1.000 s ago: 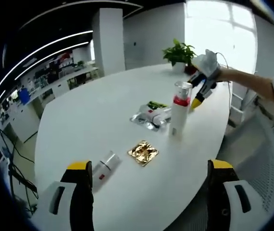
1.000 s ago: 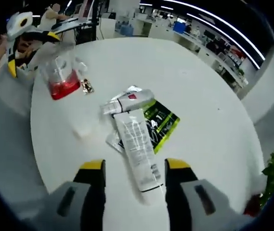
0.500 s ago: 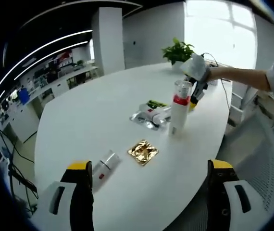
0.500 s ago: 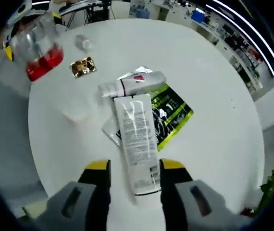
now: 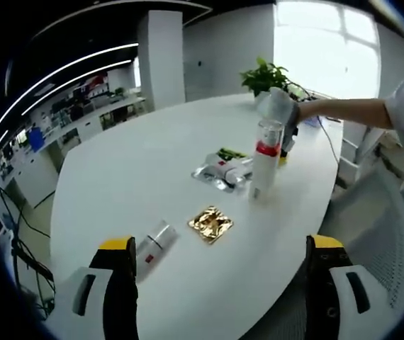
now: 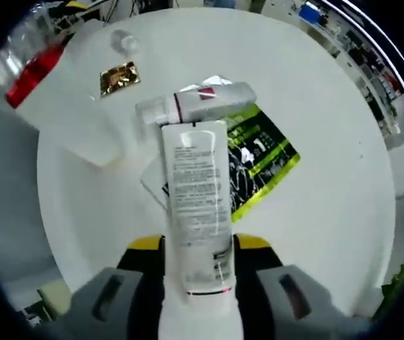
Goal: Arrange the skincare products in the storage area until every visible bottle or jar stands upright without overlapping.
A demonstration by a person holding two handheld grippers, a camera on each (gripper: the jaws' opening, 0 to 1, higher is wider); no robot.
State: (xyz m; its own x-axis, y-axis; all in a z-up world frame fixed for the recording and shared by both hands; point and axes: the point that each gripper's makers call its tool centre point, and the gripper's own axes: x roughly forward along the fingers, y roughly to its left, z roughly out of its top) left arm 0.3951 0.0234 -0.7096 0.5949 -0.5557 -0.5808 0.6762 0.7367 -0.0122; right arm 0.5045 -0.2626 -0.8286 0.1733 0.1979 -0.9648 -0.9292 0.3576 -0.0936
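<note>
In the right gripper view, the right gripper (image 6: 197, 244) has its two yellow-tipped fingers (image 6: 144, 245) on either side of a white tube (image 6: 196, 210), whose lower end sits between them; whether the pads press it I cannot tell. The tube lies flat on the white table (image 6: 329, 191), its long axis running straight ahead from the fingers, its flat crimped end pointing away. Past that far end a small bottle with a red band (image 6: 205, 101) lies on its side, crosswise to the tube, cap toward the left. Under both lie a green-and-black sachet (image 6: 262, 152), right of the tube, and a silver one. Ahead and to the left a tall white bottle with a red collar and clear cap (image 6: 53, 92) stands, with a gold packet (image 6: 119, 76) beyond it. In the left gripper view, the left gripper (image 5: 220, 248) hangs with fingers wide apart and nothing between them. Just ahead of its left finger a small white bottle (image 5: 154, 249) lies on its side, its long axis slanting up to the right, the gold packet (image 5: 211, 224) beside it.
</note>
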